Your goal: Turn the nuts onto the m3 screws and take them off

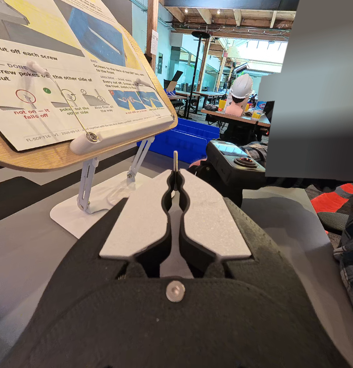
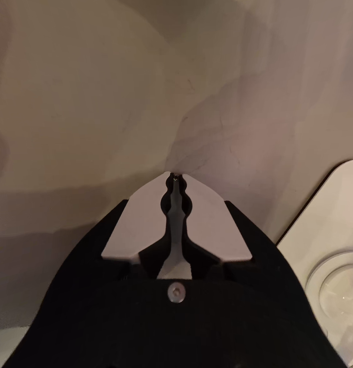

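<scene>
My left gripper (image 1: pixel 175 177) is clamped on a thin silver screw (image 1: pixel 175 160), which stands upright out past the fingertips. Just to the left stands a white stand (image 1: pixel 86 211) carrying a wooden board with an instruction sheet (image 1: pixel 52 83); a blue bin (image 1: pixel 183 139) sits farther off, and the other gripper's camera (image 1: pixel 231 159) lies to the right. My right gripper (image 2: pixel 176 177) points down at the pale table (image 2: pixel 92 99), its jaws nearly closed on a tiny dark nut (image 2: pixel 176 177) at the tips.

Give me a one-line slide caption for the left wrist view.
Left hand-held gripper shut on an upright metal screw, beside a tilted wooden document stand and a blue bin.
</scene>
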A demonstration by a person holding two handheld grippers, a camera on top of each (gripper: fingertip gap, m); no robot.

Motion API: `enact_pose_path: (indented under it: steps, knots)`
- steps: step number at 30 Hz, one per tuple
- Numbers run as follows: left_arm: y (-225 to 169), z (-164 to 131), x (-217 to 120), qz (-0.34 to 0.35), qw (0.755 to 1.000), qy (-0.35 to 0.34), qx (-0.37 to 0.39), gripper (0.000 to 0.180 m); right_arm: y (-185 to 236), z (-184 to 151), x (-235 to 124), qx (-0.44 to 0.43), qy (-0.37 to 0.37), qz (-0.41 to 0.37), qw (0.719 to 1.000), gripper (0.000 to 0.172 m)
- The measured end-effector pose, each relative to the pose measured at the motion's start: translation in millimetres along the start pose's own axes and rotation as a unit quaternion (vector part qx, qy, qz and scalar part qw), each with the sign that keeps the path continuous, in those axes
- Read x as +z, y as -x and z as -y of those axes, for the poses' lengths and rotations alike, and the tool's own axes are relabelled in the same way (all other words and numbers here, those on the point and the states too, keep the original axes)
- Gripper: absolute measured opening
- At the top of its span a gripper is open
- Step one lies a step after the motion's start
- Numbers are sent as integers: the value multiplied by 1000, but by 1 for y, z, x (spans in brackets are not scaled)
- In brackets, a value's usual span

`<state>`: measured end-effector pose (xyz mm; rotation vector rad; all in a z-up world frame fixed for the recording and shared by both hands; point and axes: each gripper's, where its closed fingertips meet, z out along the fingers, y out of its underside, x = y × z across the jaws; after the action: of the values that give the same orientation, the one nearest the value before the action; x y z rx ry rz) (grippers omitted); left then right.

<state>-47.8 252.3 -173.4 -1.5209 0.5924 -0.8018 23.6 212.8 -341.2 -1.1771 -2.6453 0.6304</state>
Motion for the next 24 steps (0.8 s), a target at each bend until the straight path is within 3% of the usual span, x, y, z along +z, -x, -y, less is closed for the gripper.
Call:
enact_pose_path:
  steps: [16,24]
  knots:
    - [-2,-16,14,-20,1000,9,-8,0,5,0,-8,11,-36,-7,999,5]
    - [0,-36,36,-63,997,11,-34,1,6,0,-37,21,-60,-23,998,5]
